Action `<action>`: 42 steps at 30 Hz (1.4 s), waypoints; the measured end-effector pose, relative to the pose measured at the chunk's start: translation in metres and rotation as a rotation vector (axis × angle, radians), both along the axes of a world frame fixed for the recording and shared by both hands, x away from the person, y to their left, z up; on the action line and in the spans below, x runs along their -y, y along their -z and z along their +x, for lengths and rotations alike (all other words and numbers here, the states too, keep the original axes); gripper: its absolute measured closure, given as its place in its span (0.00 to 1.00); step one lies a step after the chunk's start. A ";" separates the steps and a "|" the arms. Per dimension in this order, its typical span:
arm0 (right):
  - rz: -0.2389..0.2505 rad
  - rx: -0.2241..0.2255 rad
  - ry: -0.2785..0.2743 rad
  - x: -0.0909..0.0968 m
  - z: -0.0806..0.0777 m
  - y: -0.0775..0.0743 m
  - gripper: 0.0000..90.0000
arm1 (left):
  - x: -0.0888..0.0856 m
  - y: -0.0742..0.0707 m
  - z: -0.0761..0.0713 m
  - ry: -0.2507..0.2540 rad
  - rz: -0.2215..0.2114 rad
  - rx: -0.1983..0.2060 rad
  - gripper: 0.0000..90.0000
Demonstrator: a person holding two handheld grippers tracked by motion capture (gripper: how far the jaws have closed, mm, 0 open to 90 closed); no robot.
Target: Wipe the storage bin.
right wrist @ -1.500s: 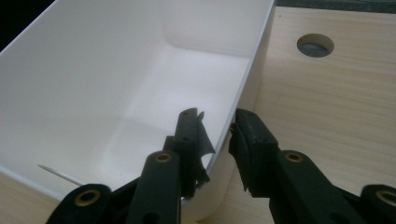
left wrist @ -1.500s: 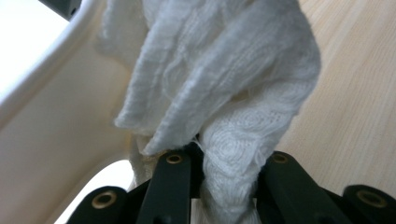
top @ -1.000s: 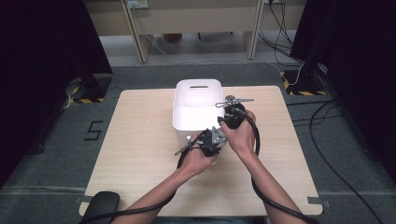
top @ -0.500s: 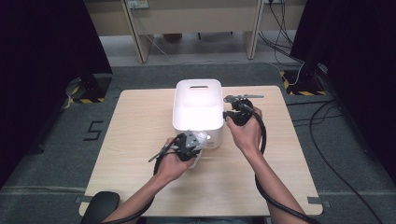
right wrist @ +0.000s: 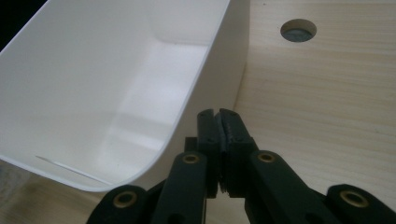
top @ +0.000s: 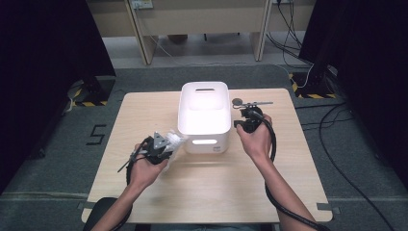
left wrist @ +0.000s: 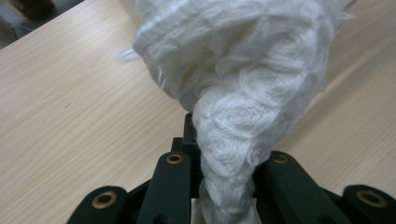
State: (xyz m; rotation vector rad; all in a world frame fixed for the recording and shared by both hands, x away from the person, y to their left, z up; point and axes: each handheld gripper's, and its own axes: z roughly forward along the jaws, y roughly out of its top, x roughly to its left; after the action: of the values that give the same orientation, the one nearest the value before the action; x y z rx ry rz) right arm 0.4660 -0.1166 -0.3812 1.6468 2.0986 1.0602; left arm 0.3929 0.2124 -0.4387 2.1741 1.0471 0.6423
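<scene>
So the left tongs [left wrist: 224, 186] are clamped on a white cloth [left wrist: 243, 93], and in the left gripper view you can't see the pads at all because the fabric bulges over them. It's a soft, loopy, towel-like knit, twisted into a rope where it's pinched and fanning out into a fat wad further up; the top of it runs off the frame. From the high view the left tongs [top: 169, 144] sit just off the near left corner of the white bin [top: 204, 115], with the cloth [top: 175, 140] a blurry pale lump touching or nearly touching the bin's wall, can't tell which.

The bin is smooth glossy plastic with rounded corners, a slot handle in the near wall and another in the far one. Its inside looks washed out bright from above, so hard to read the floor of it there.

The right tongs [right wrist: 219, 135] have just been closing and are now pressed together with nothing between them, right beside the bin's right wall [right wrist: 116, 93], on the outside. In the high view the right tongs [top: 250, 118] are mostly hidden under the hand.

The counter [top: 144, 183] is pale wood grain with lots of bare room near and left of the bin. Just right of the bin's far corner there's a round grommet hole [right wrist: 298, 30].
</scene>
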 end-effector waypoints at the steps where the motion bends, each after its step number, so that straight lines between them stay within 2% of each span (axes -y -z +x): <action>1: -0.004 0.003 -0.008 -0.002 0.000 0.001 0.98 | -0.002 0.001 0.000 -0.008 -0.005 0.002 0.87; 9: -0.016 0.001 -0.022 -0.012 0.000 0.005 0.96 | -0.013 0.008 0.001 -0.034 -0.033 -0.012 0.87; 13: -0.018 0.005 -0.017 -0.005 -0.001 0.005 0.92 | -0.024 0.009 0.002 -0.060 -0.026 -0.012 0.87; 15: -0.028 0.012 -0.011 0.002 -0.003 0.007 0.91 | -0.035 0.011 0.005 -0.095 -0.010 -0.015 0.87; 18: -0.042 -0.008 0.009 0.017 -0.010 0.015 0.88 | -0.048 0.016 0.011 -0.138 0.003 -0.024 0.87; 20: -0.042 -0.022 0.018 0.024 -0.013 0.020 0.87 | -0.056 0.021 0.018 -0.173 0.022 -0.044 0.87; 23: -0.047 -0.034 0.029 0.032 -0.015 0.027 0.86 | -0.062 0.030 0.028 -0.197 0.030 -0.075 0.87; 26: -0.051 -0.044 0.037 0.035 -0.016 0.030 0.85 | -0.064 0.041 0.038 -0.208 0.020 -0.111 0.85; 28: -0.049 -0.049 0.040 0.035 -0.016 0.032 0.84 | -0.065 0.047 0.044 -0.216 0.012 -0.118 0.84; 33: -0.057 -0.053 0.026 0.031 -0.015 0.035 0.83 | -0.065 0.056 0.057 -0.225 -0.002 -0.118 0.73; 38: -0.063 -0.045 0.023 0.031 -0.016 0.036 0.81 | -0.066 0.059 0.060 -0.232 -0.004 -0.112 0.59; 42: -0.060 -0.041 0.025 0.033 -0.017 0.035 0.80 | -0.063 0.055 0.055 -0.173 0.008 -0.061 0.45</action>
State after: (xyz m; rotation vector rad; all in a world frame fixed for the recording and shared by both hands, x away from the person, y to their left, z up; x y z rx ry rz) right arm 0.4487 -0.1492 -0.4162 1.6747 2.1085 0.9543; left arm 0.4481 0.2752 -0.4936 2.1376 1.2779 0.6619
